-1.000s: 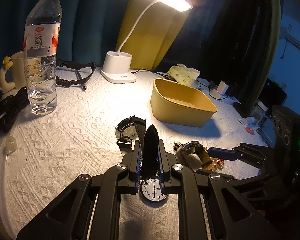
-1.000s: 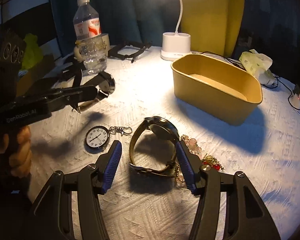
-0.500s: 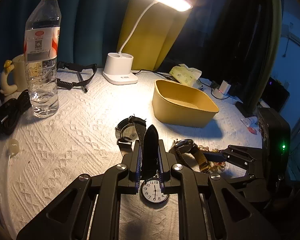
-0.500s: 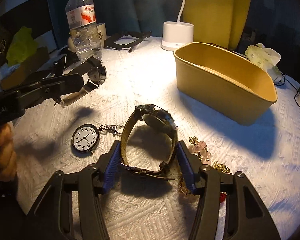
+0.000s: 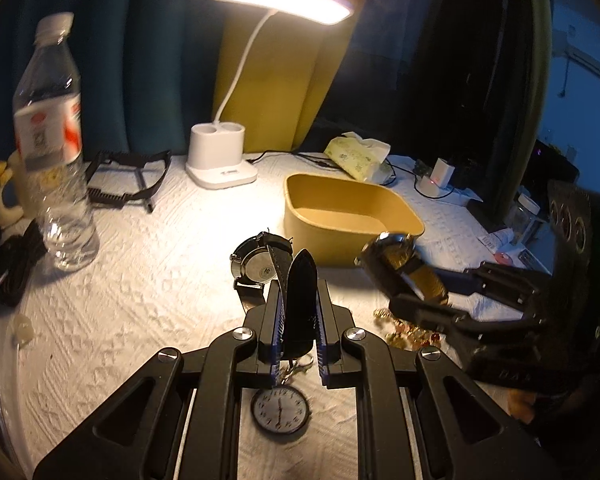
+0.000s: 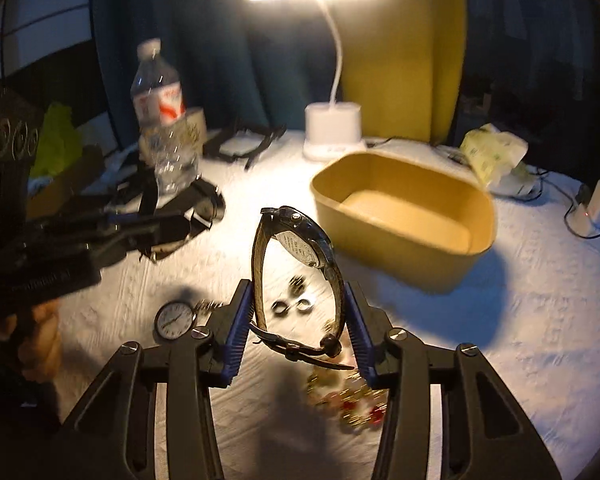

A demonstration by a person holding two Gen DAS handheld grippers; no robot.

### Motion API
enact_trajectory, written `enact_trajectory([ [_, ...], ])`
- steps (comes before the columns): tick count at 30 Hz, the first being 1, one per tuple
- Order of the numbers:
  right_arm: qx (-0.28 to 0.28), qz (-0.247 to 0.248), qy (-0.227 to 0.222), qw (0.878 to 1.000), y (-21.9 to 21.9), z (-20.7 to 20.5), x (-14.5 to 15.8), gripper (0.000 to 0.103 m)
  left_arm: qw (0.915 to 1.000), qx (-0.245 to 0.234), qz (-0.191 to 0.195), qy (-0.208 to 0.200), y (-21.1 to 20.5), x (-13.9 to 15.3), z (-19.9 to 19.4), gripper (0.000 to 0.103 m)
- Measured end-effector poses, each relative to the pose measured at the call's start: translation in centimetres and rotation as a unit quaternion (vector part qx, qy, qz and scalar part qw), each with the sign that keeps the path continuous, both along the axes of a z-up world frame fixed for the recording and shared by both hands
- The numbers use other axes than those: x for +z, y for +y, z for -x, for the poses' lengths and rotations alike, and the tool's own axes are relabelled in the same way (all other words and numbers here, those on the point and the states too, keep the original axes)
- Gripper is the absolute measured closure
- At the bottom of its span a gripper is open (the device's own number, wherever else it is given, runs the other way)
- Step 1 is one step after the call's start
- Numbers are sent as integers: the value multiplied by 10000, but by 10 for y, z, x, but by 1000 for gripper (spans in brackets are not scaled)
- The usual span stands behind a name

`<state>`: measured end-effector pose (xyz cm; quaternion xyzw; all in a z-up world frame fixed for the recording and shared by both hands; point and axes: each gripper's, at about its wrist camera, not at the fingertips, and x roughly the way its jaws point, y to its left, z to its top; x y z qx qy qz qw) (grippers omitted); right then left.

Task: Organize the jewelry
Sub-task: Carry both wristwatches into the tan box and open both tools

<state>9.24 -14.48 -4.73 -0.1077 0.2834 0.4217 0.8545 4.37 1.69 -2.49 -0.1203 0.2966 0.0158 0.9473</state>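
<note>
Our right gripper (image 6: 300,320) has just closed its jaws on the gold-strapped watch (image 6: 296,276), now lifted clear where earlier it lay flat. Our left gripper (image 5: 298,316) pinches the black-strapped watch (image 5: 266,266). Straps flex, probably; grip mid-band. The yellow tub (image 6: 440,268) waits at two o'clock.

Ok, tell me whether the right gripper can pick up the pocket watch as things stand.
Probably not yet. The right gripper has just been closing its jaws on the gold-strap watch, so they are full. The pocket watch lies uncovered on the cloth to its left.
</note>
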Motion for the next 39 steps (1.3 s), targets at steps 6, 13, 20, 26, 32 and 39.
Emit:
enact_trajectory([
  [6, -129, -267, -49, 9995, -13, -20, 12, 58, 9999, -67, -148, 30, -9, 6, -19, 87],
  [13, -187, -452, -122, 9987, -20, -45, 20, 58, 9994, -159, -298, 7, -14, 13, -44, 87],
  [20, -380, -461, -50, 9982, -24, -73, 15, 58, 9989, -262, -391, -14, -20, 16, -70, 87],
  [26, -501, -473, 155, 9975, -28, -91, 6, 56, 9985, -371, -389, 34, -25, 12, -89, 87],
  [32, -497, -323, 99, 9982, -21, -98, 1, 53, 9982, -418, -405, 120, -26, 6, -106, 87],
  [39, -543, -355, -131, 9978, -25, -100, 3, 50, 9976, -480, -419, 258, -28, 2, -127, 87],
])
